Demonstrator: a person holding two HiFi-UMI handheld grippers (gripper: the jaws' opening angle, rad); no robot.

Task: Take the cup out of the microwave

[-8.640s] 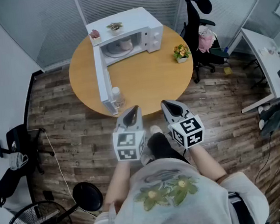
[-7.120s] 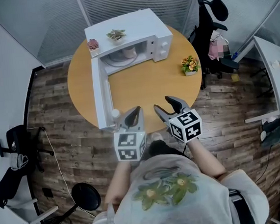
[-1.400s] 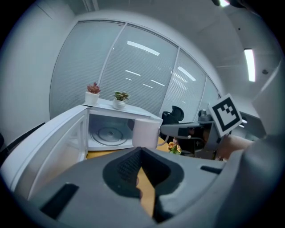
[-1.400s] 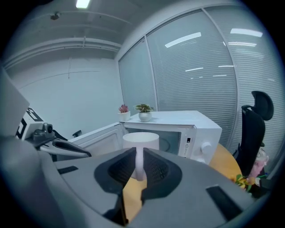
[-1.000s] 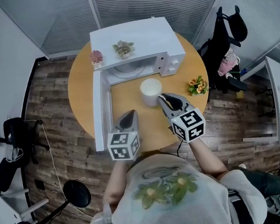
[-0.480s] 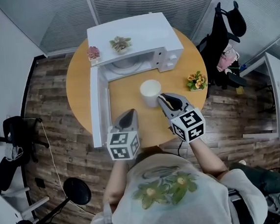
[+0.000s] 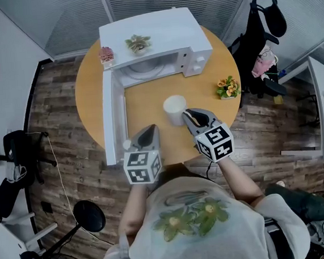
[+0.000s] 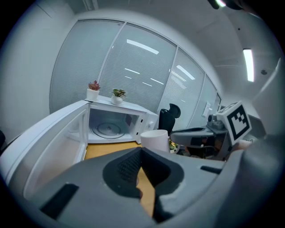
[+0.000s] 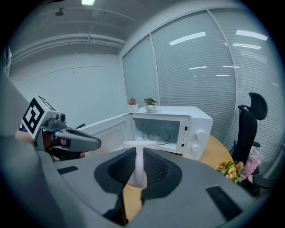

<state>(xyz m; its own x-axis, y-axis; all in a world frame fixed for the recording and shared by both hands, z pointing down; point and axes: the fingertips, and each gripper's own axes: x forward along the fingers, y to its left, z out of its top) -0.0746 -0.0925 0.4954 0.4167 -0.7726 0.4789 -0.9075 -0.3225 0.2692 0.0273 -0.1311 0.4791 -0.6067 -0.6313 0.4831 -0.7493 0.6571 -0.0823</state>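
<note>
The white cup [image 7: 174, 106] is outside the microwave [image 7: 153, 36], over the round wooden table [image 7: 148, 102]. My right gripper [image 7: 188, 115] is shut on the cup's handle [image 9: 139, 171], which runs upright between the pads. The left gripper view shows the cup [image 8: 154, 140] in front of the open oven; its base is hidden, so I cannot tell whether it rests on the table. The microwave door [image 7: 113, 116] hangs wide open to the left and the glass turntable [image 7: 143, 67] is bare. My left gripper [image 7: 152, 129] hovers shut and empty at the near table edge, beside the door.
Two small potted plants [image 7: 106, 54] [image 7: 138, 43] stand on top of the microwave. A little pot of orange flowers [image 7: 227, 87] sits on the table to the right of the cup. An office chair [image 7: 261, 28] stands beyond the table's right edge.
The cup stood inside the microwave at first; it is out now, held by my right gripper. Over the last second it came nearer to me and lower. The left gripper stayed put.
</note>
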